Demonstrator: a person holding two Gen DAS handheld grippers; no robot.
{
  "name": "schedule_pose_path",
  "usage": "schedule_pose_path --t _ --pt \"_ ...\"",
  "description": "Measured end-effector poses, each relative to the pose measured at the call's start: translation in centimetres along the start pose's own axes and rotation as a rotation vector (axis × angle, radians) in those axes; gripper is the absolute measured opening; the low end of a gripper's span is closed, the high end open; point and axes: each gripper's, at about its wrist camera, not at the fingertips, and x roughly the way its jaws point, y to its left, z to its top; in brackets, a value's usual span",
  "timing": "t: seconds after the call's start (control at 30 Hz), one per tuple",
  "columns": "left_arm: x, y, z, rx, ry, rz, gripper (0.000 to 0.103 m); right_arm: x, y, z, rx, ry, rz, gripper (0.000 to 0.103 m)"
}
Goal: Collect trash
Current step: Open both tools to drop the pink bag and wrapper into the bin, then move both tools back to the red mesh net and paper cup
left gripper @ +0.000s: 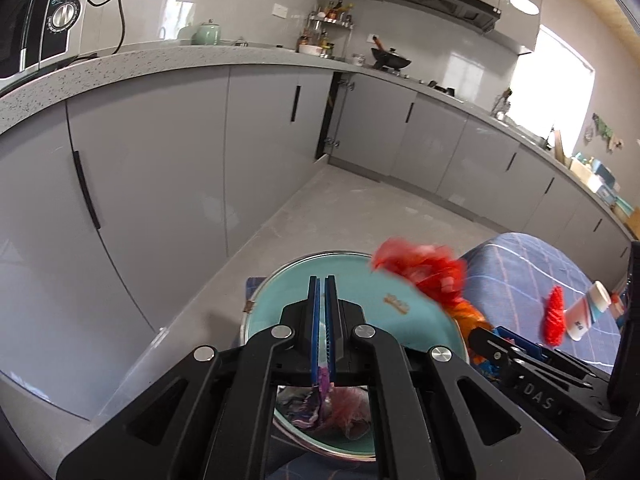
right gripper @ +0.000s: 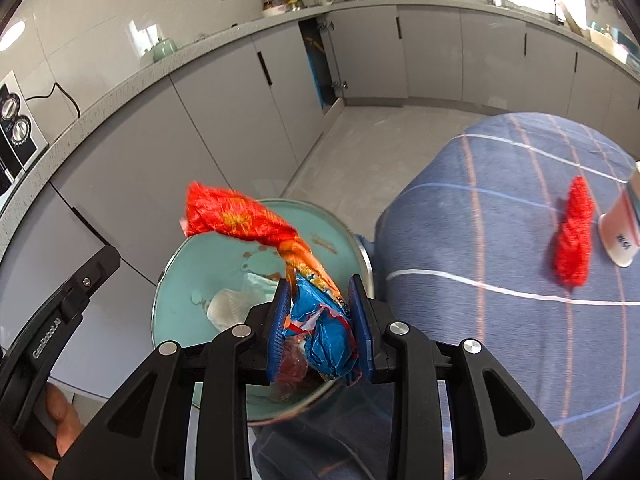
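Kitchen floor, grey cabinets behind. Right gripper (right gripper: 322,320) pinches a crumpled wrapper (right gripper: 256,224) over the bin (right gripper: 172,280); left gripper (left gripper: 324,320), pressed together, grips purple scrap (left gripper: 322,390). Long tail may snag the rim, spilling out. Red scrap (right gripper: 574,232) and cup (right gripper: 620,236) wait on tablecloth (right gripper: 500,184).

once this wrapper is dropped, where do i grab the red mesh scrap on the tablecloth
Pinch the red mesh scrap across its narrow middle, coming straight down from above. It lies flat and elongated on the checked tablecloth, and the toppled paper cup lies close beside it, so keep the fingers clear of that side.
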Motion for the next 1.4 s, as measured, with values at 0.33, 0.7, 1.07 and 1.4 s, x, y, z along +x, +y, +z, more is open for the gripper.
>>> schedule_pose_path --t 0.33,0.7,1.07,1.4 --pt "0.8 0.9 0.1 0.000 0.017 0.051 0.004 0.0 0.0 -0.5 0.000 -0.016 0.024 0.048" --pt "-0.2 -1.5 -0.6 0.067 -0.024 0.118 0.071 -5.7 -3.5 -1.0 -0.014 -0.172 -0.074 0.060" --pt "-1.4 -5.0 -1.6 0.132 -0.042 0.078 0.092 -8.7 -11.1 -3.2 0.112 -0.202 -0.170 0.065" --pt "-2.1 -9.4 -2.4 0.204 -0.040 0.027 0.097 -11.2 -16.2 -5.2 0.213 -0.220 -0.219 0.066"
